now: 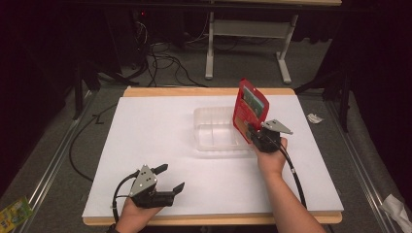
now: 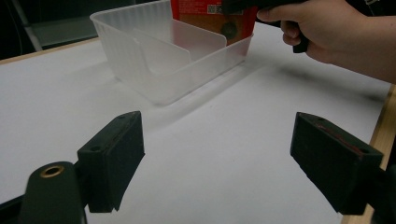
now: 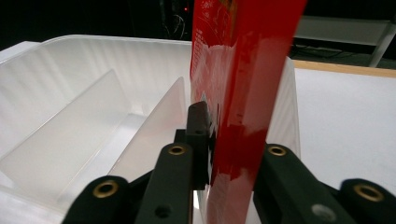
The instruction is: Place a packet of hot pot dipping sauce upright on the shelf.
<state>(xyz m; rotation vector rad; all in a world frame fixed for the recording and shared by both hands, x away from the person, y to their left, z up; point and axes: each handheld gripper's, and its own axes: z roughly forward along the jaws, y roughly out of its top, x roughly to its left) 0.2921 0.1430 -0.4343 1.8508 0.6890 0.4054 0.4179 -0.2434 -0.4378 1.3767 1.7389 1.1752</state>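
R tool (image 1: 256,132) clamps red packet (image 1: 249,109) over clear bin (image 1: 214,130); L tool (image 1: 171,178) wide open.

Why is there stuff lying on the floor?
Two stray bits lie off the table: a crumpled white scrap on the floor at the right, and a green-yellow packet at the lower left. On the table, the right gripper holds the red pouch upright at the clear bin.

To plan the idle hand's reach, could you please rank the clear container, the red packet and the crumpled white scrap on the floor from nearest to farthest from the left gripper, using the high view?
From the left gripper:
1. Clear container, mid-table, up and to the right.
2. Red packet, at the container's right end, clamped upright by the right gripper.
3. White scrap, on the floor past the table's right edge.
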